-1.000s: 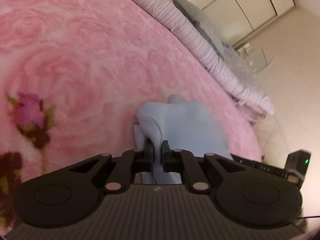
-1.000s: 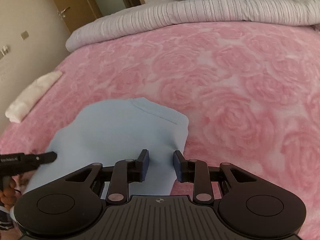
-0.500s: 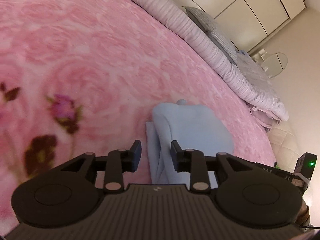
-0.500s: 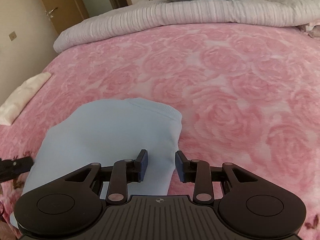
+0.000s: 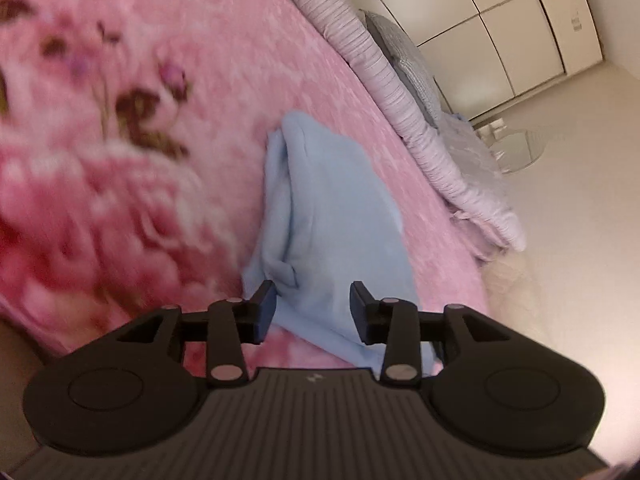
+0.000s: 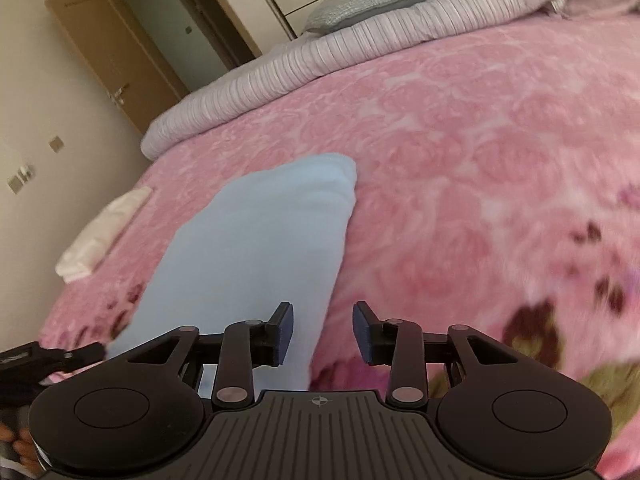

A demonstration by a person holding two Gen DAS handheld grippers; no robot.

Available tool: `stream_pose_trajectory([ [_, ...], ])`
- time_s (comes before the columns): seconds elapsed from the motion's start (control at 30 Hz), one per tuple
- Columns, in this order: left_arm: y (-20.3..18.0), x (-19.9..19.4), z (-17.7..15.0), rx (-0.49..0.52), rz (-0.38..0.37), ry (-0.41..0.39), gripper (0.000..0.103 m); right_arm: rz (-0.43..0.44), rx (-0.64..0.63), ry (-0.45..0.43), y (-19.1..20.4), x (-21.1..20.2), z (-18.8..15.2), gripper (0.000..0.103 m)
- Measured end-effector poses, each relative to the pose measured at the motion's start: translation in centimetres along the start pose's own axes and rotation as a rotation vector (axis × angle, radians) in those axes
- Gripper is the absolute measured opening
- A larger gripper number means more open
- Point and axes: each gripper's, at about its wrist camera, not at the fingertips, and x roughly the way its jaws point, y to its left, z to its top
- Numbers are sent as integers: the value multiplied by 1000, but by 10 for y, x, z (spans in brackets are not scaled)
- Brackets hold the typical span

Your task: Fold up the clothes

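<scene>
Left wrist view: one folded light-blue garment (image 5: 332,216) lies flat on a pink rose-patterned blanket (image 5: 140,92) covering a bed. The left gripper (image 5: 313,312) hovers at the garment's near end, its jaws spreading apart with cloth seen between them but neither pad pressing on it. From the right wrist view, the same garment (image 6: 256,248) stretches away as a single long folded strip, and the right gripper (image 6: 322,334) stands over its near right edge, jaws also opening, nothing clamped. One folded white cloth (image 6: 104,236) rests near the blanket's left edge, well apart from the garment. One striped quilt roll (image 6: 320,64) runs along the head of the bed, with one grey pillow (image 6: 372,0) behind it. One wooden door (image 6: 116,68) stands ajar beyond.
</scene>
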Motion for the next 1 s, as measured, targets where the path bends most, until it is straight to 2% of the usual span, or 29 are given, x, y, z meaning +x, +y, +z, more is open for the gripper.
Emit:
stream_pose_trajectory([
  [0.1, 7, 10, 0, -56, -23, -12, 37, 15, 29, -4, 0, 1, -7, 37],
  [0.17, 9, 13, 2, -59, -37, -33, 14, 23, 39, -5, 1, 2, -12, 37],
  [0.2, 8, 11, 2, -37, -28, -45, 14, 24, 37, -2, 2, 3, -14, 36],
  [0.27, 5, 7, 2, 18, -4, -68, 11, 29, -3, 2, 10, 5, -17, 22],
  [0.43, 14, 10, -10, 80, 64, -80, 11, -56, -219, 12, 40, 15, -28, 22],
  [0.57, 7, 12, -22, 133, 107, -116, 12, -137, -510, -11, 62, 28, -53, 22],
  [0.6, 3, 12, -23, 143, 125, -118, 12, -144, -524, -9, 63, 27, -53, 22],
  [0.7, -23, 3, -22, 220, 177, -114, 13, -137, -456, -13, 63, 15, -43, 23],
  [0.83, -62, -13, -20, 355, 212, -151, 13, -59, -290, -78, 52, -10, -30, 23],
  [0.93, -79, -13, -18, 414, 188, -184, 13, -45, -271, -78, 56, -10, -26, 23],
  [1.0, -81, -3, -17, 439, 200, -186, 13, -54, -276, -37, 59, 0, -29, 23],
])
